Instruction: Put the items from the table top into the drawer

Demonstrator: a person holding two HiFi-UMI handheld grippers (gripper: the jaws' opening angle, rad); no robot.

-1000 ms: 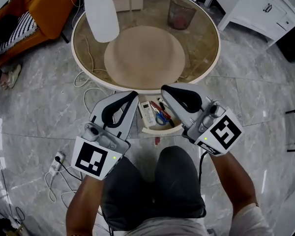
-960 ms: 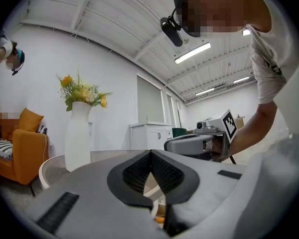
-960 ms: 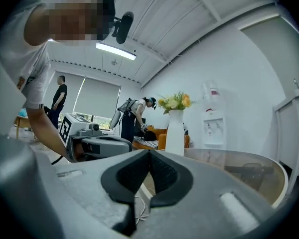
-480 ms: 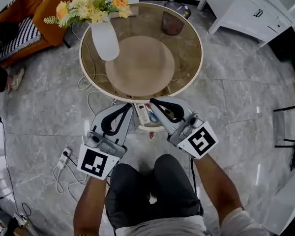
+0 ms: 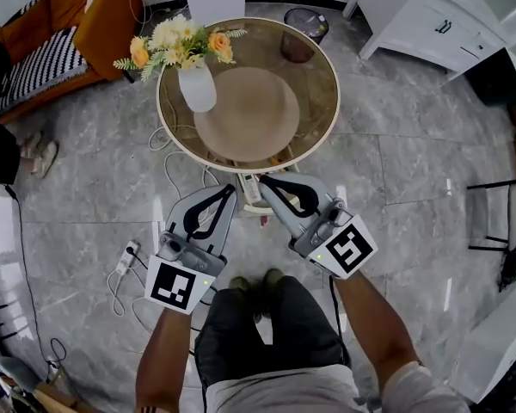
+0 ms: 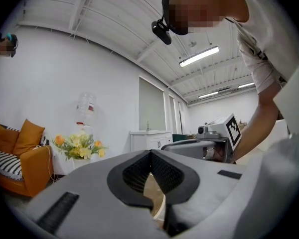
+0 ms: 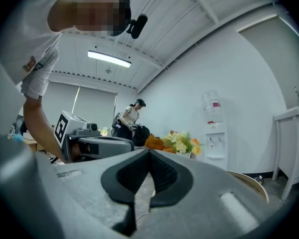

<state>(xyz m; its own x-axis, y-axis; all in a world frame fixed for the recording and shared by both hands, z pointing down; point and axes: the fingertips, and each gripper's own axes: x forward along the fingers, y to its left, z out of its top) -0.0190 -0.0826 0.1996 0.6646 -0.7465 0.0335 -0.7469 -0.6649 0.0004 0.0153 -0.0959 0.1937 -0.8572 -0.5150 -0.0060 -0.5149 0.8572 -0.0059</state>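
grey marble floor (image 5: 430,188), an orange sofa (image 5: 103,11), a white cabinet (image 5: 430,24), white walls (image 6: 89,68)

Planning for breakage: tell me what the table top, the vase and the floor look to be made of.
Table top: a clear, tinted glass ring around a matte beige disc, seemingly wood; the waste bin shows through the glass. Vase: white and smooth, likely glazed ceramic. Floor: glossy grey marble-look tile, veined, with grout lines.

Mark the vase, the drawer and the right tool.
vase (image 5: 198,89): head view, white body below the flowers (image 5: 182,43).
drawer (image 5: 250,191): head view, white strip just left of the right tool.
right tool (image 5: 261,180): head view, closed tip.
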